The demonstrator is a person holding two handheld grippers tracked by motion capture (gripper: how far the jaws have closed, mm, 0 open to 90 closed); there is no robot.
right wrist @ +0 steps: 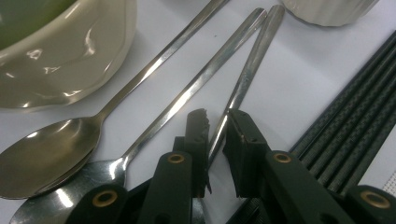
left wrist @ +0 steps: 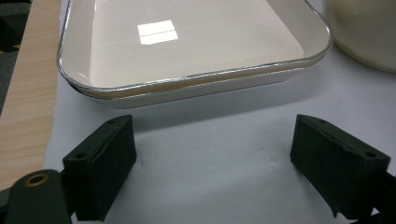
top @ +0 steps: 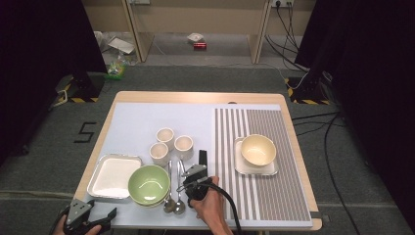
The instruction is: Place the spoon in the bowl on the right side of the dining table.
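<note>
Three steel spoons lie side by side on the pale mat, handles pointing away toward the cups. In the right gripper view my right gripper [right wrist: 215, 123] is shut on the handle of the rightmost spoon [right wrist: 254, 60], low on its length; the other two spoons [right wrist: 187, 98] lie free to its left. From above, the right gripper [top: 201, 156] sits just right of the spoons [top: 179, 196], a hand behind it. My left gripper [top: 102, 206] rests at the table's near left corner. Its jaws stand wide open [left wrist: 215, 154] on bare mat just short of the white metal-rimmed tray [left wrist: 196, 81].
A green bowl [top: 149, 183] stacked in a cream one sits between the tray [top: 113, 176] and the spoons. Three cream cups [top: 165, 134] stand behind. A cream bowl [top: 258, 149] rests on a square plate [top: 242, 169] on the striped mat [top: 274, 196].
</note>
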